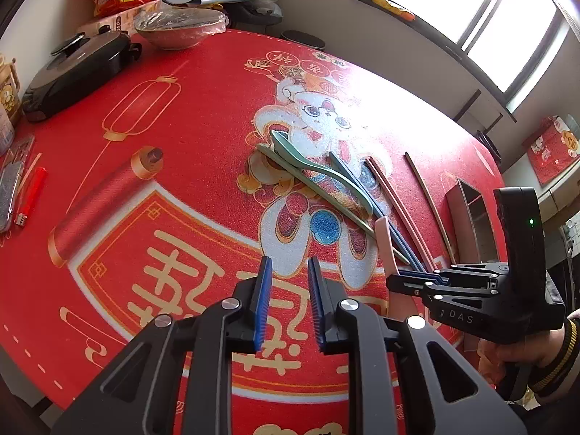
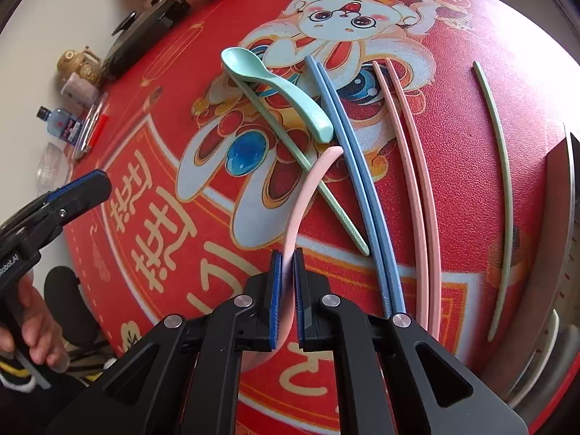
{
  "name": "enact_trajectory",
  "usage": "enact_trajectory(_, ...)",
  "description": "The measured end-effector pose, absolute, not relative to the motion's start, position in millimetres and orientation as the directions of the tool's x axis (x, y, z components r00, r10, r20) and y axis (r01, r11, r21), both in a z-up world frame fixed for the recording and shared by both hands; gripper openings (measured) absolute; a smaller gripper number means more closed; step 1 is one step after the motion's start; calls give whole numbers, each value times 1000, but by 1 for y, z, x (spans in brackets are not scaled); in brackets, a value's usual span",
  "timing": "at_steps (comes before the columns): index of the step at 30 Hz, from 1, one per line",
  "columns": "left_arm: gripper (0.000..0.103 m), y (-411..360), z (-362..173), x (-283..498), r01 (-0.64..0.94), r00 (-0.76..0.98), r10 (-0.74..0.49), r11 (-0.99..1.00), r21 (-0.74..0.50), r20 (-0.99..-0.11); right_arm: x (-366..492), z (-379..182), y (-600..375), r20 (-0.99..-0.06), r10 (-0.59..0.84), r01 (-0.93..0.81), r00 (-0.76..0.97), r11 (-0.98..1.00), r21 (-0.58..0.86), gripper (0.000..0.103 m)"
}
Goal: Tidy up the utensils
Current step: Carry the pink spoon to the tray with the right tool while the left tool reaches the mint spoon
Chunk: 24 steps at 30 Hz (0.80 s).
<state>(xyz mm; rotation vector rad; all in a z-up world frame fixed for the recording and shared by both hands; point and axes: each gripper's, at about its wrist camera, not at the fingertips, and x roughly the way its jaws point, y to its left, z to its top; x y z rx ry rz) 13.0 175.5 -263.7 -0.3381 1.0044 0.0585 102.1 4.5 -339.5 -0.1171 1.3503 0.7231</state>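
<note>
R gripper [image 2: 286, 264] is clamped on the pink spoon [image 2: 308, 188], pads pressing its handle near the bowl end; the rest of the handle runs up and away from the jaws, tip ending just beside the blue chopsticks [image 2: 348, 152] and touching or crossing the green chopstick [image 2: 290, 145], can't tell which. Long axis roughly in line w/ the gripper's pointing direction.

L gripper [image 1: 288, 290] hangs over bare mat w/ jaws a little apart, nothing btwn them; it's farther from the utensils than R.

Teal spoon [image 2: 282, 87] lies on the green chopstick. Pink chopsticks [image 2: 413, 166] and a lone green one [image 2: 504, 181] lie to the right, near a metal holder [image 2: 569, 217] at the table [image 2: 152, 181] edge. Judgement: lift straight up first, since neighbours crowd the tip; open mat lies left.
</note>
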Motion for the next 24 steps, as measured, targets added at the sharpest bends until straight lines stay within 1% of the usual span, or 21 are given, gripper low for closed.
enact_trajectory(7, 21, 168, -267, 17, -187, 523, -119, 950, -251, -844, 103, -341, -9, -890, 454, -502, 40, 780, 375, 6)
enact_trajectory(11, 22, 162, -269, 23, -177, 506, -134, 951, -255, -852, 101, -333, -25, -845, 533, -474, 50, 757, 449, 6)
enact_trajectory(14, 25, 157, -274, 31, -173, 486, -154, 948, -268, -860, 100, -320, -40, -818, 567, -456, 100, 756, 469, 6)
enact_trajectory(18, 25, 144, -283, 50, -150, 458, -187, 947, -283, -869, 99, -300, -69, -801, 565, -435, 200, 784, 444, 6)
enact_trajectory(24, 25, 122, -301, 89, -115, 412, -193, 959, -260, -890, 98, -279, -131, -774, 534, -321, 340, 840, 438, 6)
